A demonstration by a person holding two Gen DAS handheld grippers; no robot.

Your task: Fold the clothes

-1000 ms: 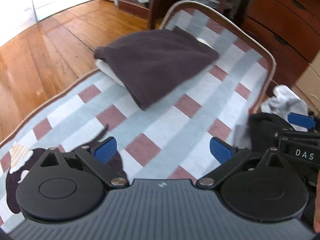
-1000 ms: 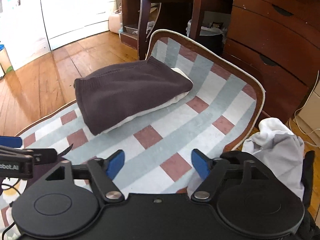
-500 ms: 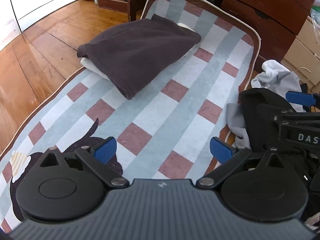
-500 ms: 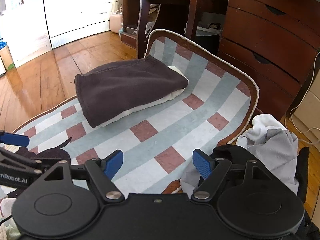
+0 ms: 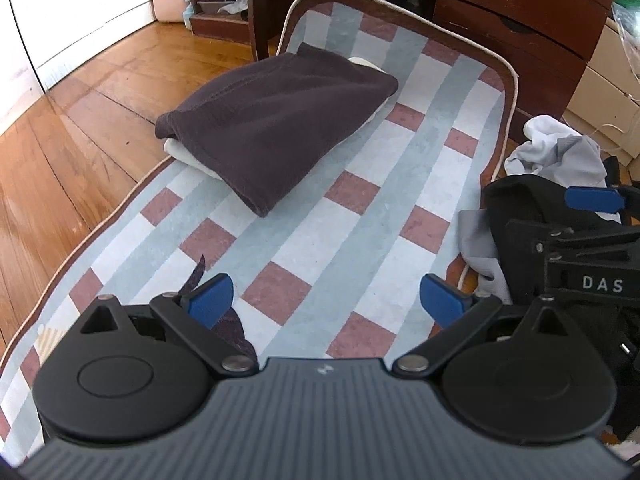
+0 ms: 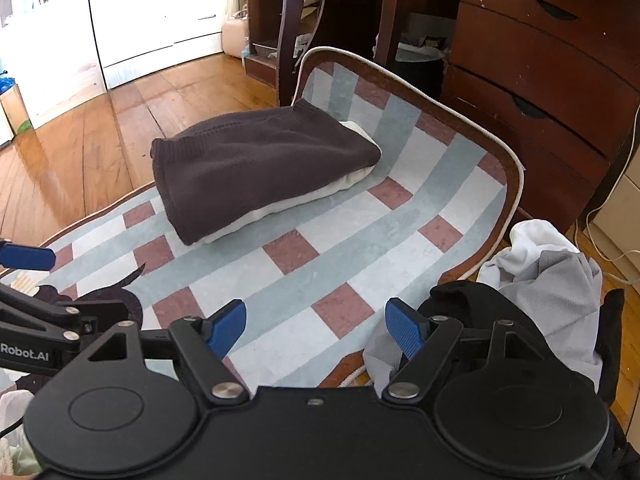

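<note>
A folded dark brown sweater (image 5: pixel 276 124) (image 6: pixel 256 168) lies on a folded white garment (image 6: pixel 304 204) at the far left of the checked rug (image 5: pixel 328 240) (image 6: pixel 320 264). At the rug's right edge sits a loose heap: a white and grey garment (image 5: pixel 560 152) (image 6: pixel 552 272) over black cloth (image 5: pixel 516 204) (image 6: pixel 468 300). My left gripper (image 5: pixel 326 300) hangs open above bare rug, nothing between its blue pads. My right gripper (image 6: pixel 316 328) is open too, over the rug's near right edge, its right pad close to the heap.
Wooden floor (image 5: pixel 80 128) runs along the rug's left side. A dark wooden chest of drawers (image 6: pixel 540 80) and chair legs (image 6: pixel 288 40) stand behind the rug. A cable (image 6: pixel 608 248) lies on the floor at the right. White cabinets (image 6: pixel 140 20) line the far wall.
The left wrist view has rolled level and swung right, so the heap and the right gripper show more fully. The right gripper has barely shifted. Both stay open.
</note>
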